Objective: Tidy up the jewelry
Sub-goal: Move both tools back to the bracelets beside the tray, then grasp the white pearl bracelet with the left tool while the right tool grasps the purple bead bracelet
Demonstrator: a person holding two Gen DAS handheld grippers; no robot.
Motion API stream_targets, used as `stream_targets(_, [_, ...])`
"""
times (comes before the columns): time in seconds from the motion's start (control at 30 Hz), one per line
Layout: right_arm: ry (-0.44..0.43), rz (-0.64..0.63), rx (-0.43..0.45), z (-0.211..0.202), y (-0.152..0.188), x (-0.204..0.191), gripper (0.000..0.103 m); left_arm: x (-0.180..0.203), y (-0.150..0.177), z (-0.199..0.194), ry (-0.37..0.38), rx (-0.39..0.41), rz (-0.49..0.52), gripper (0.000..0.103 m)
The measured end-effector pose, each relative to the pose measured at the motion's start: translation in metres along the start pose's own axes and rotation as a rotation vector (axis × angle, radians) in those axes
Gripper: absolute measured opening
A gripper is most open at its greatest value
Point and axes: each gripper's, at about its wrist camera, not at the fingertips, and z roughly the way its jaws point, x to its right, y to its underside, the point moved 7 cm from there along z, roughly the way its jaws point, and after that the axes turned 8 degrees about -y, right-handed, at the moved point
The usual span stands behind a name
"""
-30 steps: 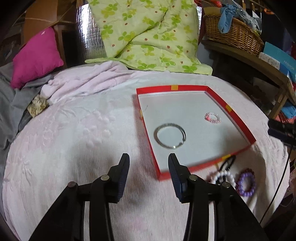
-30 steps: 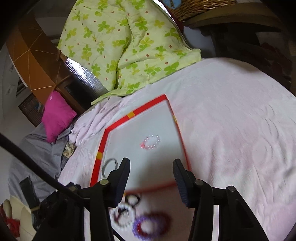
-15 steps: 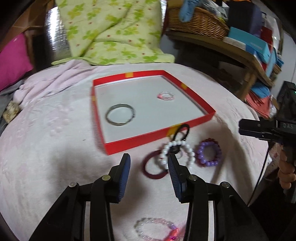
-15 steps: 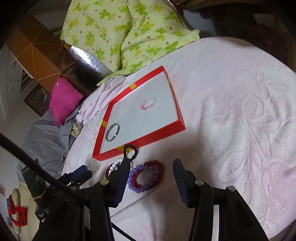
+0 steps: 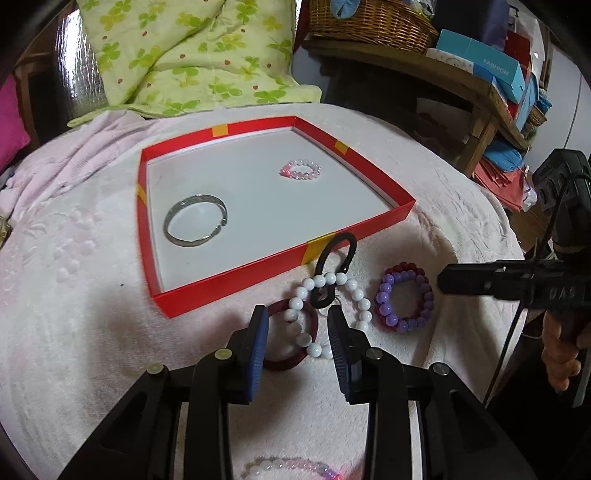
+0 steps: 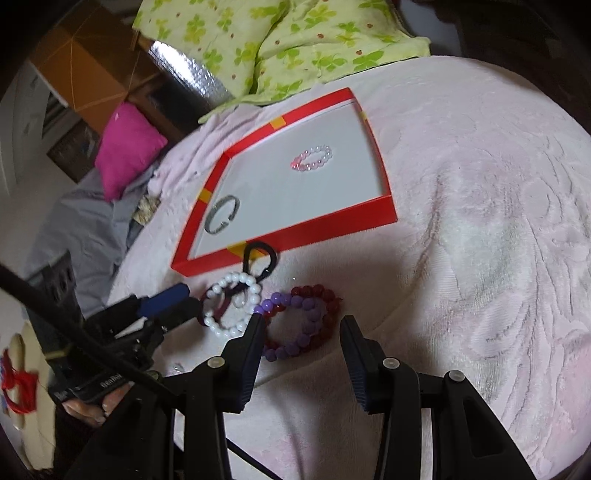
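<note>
A red-walled tray (image 5: 229,275) (image 6: 332,225) lies on the pink blanket and holds a silver bangle (image 5: 195,225) (image 6: 221,214) and a pink bead bracelet (image 5: 301,170) (image 6: 312,158). In front of it lie a white pearl bracelet (image 5: 325,314) (image 6: 231,308), a dark red ring (image 5: 284,341), a black clip (image 5: 334,271) (image 6: 258,262), and purple and red bead bracelets (image 5: 404,302) (image 6: 303,325). My left gripper (image 5: 297,319) is open over the pearl bracelet. My right gripper (image 6: 303,328) is open over the purple and red bracelets.
Another pale pink bracelet (image 5: 288,467) lies at the bottom edge under the left gripper. A green floral quilt (image 5: 192,55) lies behind the tray, a wicker basket (image 5: 369,18) and boxes sit on a wooden shelf (image 5: 461,85) at right. A magenta cushion (image 6: 127,147) lies far left.
Both grippers have pulled back from the tray and dropped lower toward the loose bracelets in front of it. Both stay open and empty.
</note>
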Motion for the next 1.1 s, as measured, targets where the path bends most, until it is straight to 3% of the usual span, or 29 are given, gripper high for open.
stream_targets(0.2, [0.07,-0.051,-0.015,0.009,0.001,-0.003,0.042,0.003,0.0,0.015,0.0,-0.04,0.005,0.034])
stream_targets(0.43, [0.172,-0.119,-0.048,0.02,0.006,-0.003,0.022,-0.001,0.004,0.025,0.029,-0.084,-0.038,0.018])
stream_targets(0.53, [0.195,-0.132,-0.046,0.018,0.006,0.0,0.013,-0.001,0.005,0.024,0.043,-0.084,-0.052,0.015])
stream_targets(0.87, [0.114,-0.076,0.035,-0.008,-0.003,0.002,0.011,-0.001,-0.003,-0.009,0.07,0.005,-0.045,0.014])
stream_targets(1.1, [0.107,-0.021,0.094,-0.018,-0.013,0.009,0.011,-0.011,-0.007,-0.026,0.083,0.048,-0.074,0.01])
